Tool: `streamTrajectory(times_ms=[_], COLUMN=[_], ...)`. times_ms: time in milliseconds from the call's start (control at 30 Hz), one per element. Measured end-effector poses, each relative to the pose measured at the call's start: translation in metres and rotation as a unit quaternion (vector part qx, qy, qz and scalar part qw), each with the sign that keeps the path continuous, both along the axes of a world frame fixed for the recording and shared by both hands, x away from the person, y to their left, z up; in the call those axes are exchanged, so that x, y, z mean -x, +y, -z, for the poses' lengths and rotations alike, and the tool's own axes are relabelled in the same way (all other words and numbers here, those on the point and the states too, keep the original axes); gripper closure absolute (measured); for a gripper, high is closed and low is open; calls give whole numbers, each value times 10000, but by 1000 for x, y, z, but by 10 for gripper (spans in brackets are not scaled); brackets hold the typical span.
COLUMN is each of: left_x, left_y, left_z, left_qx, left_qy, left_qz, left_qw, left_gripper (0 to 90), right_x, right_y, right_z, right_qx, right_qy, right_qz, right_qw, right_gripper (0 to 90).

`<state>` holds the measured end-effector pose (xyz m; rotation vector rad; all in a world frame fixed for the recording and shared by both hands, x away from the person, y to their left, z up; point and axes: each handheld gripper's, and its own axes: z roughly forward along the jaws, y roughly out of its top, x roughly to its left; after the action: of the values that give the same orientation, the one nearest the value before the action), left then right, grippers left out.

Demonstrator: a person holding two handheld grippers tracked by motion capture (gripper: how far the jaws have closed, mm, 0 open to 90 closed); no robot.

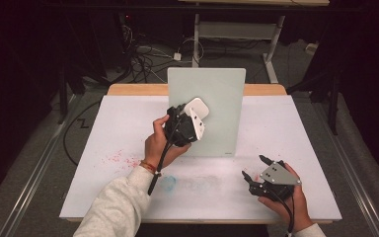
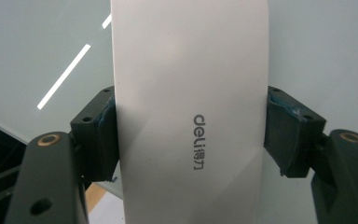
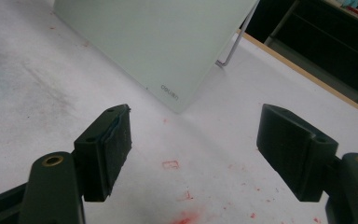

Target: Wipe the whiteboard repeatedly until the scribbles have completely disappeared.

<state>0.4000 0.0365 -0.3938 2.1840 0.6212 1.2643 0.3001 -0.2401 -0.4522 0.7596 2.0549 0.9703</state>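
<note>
Room dark, black drapes (image 1: 24, 59) both sides. Grey carpet floor (image 1: 39, 163) around white-topped table (image 1: 286, 128), wooden edge (image 1: 133, 89) showing at far side. Tangle of cables (image 1: 143, 57) on floor behind, white power adapter (image 1: 177, 56) among them. White metal desk frame (image 1: 237, 29) at back. Light falls on tabletop alone.

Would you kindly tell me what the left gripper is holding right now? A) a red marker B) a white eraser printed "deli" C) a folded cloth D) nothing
B: in the left gripper view, the left gripper has both jaws pressed against the sides of a white eraser printed "deli", held up before the upright glass board.
</note>
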Motion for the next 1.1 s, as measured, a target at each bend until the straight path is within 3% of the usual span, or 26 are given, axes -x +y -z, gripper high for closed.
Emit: streamTrajectory(times_ms=[200,233,267,433,467,600,767,967,1100], left_x=[9,13,15,20,21,26,33,33,32], left_y=[1,2,3,3,2,3,-1,-1,3], left_z=[24,35,39,53,54,64,85,83,76], left_qx=[-266,-481,-531,-753,-904,-1068,-1449,-1381,-1112], left_qy=[65,25,34,31,73,324,368,435,579], left_qz=[97,154,181,242,249,375,549,561,567], left_qw=[9996,9987,9984,9969,9956,9930,9872,9879,9905], left_gripper=[285,285,285,285,285,285,285,286,286], right_x=[0,0,0,0,0,-1,-2,-1,-1], right_y=[0,0,0,2,2,1,1,1,-2], right_z=[0,0,0,0,0,0,0,-1,-3], right_qx=[3,9,11,36,47,68,46,61,40], right_qy=[-14,-10,3,-12,-27,-25,-4,-55,-94], right_qz=[0,-4,11,14,2,12,46,37,57], right_qw=[10000,10000,10000,10000,10000,10000,10000,10000,9999], right_gripper=[267,267,267,268,267,267,267,267,268])
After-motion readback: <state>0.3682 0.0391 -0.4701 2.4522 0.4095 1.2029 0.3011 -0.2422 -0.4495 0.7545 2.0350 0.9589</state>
